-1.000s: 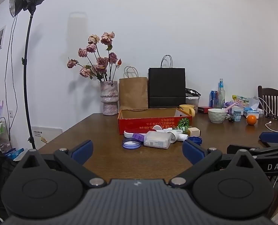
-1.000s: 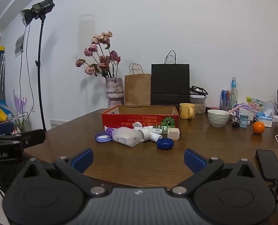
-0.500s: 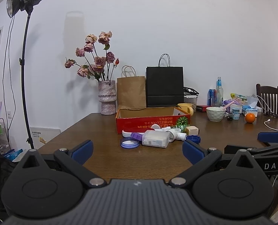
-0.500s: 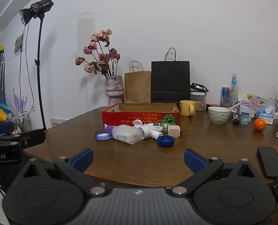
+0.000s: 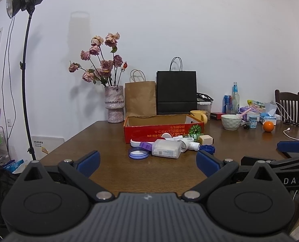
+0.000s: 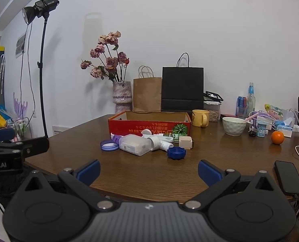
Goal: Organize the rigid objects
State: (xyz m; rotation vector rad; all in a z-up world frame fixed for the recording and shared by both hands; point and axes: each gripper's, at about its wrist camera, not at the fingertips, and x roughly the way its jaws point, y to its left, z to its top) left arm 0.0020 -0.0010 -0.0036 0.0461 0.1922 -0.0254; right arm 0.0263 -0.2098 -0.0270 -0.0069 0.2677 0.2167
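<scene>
While both cameras have drawn slightly nearer over the past second, the left gripper (image 5: 147,160) and right gripper (image 6: 148,170) hang released and empty at the table's (image 6: 149,173) near edge; the loose objects (image 6: 141,143) lie mid-table against the empty red box (image 6: 149,124), sorting not begun.

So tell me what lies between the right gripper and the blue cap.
Only bare table. In the right wrist view, nothing sits between the open right gripper and the blue cap.
</scene>
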